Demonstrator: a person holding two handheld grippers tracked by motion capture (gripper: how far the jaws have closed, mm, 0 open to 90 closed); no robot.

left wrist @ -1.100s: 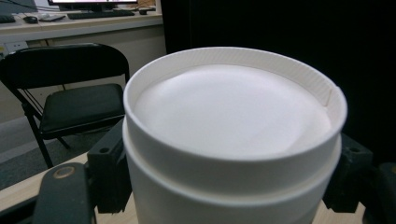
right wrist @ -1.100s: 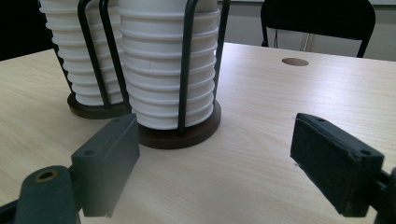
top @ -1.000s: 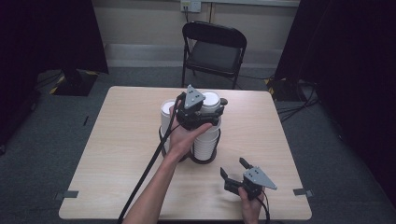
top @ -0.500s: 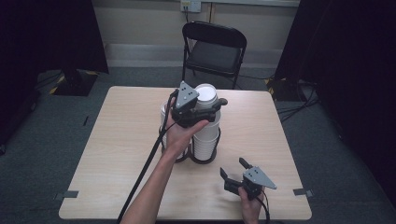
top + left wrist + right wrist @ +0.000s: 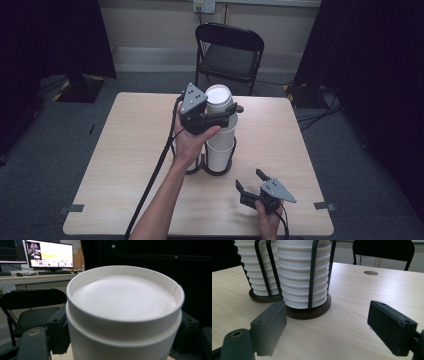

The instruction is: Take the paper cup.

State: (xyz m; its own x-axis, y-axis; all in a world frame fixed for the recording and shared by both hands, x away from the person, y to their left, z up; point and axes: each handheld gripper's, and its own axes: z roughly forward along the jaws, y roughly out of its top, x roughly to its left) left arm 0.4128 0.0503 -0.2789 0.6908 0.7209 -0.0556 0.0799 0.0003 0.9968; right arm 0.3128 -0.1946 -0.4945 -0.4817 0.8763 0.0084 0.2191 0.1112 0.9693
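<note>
The pale wooden tabletop stands on a grey carpeted floor, with a black folding chair pushed up at its far edge and dark curtains to the left and right. Near the middle of the tabletop sits a black wire cup holder on a round dark base, and a stack of white paper cups rises out of it; in the right gripper view a second holder with its own stack stands just beside the first, to its left and a little farther off. In the left gripper view a desk with a lit monitor lies far behind the chair.

The left tool is clenched on the topmost white cup, which is upside down, its recessed bottom facing up. The jaws press on the cup's wall from both sides just below the bottom rim, as the left gripper view shows, where the cup fills most of the frame. That cup sits at the top of the stack, above the holder's wire ring; whether it is free of the cup beneath cannot be told.

The right tool rests low over the near right part of the tabletop, near the holder but apart from it, its jaws released and spread wide with nothing between them. They point toward the base of the nearer holder. A small round hole marks the tabletop farther off.
</note>
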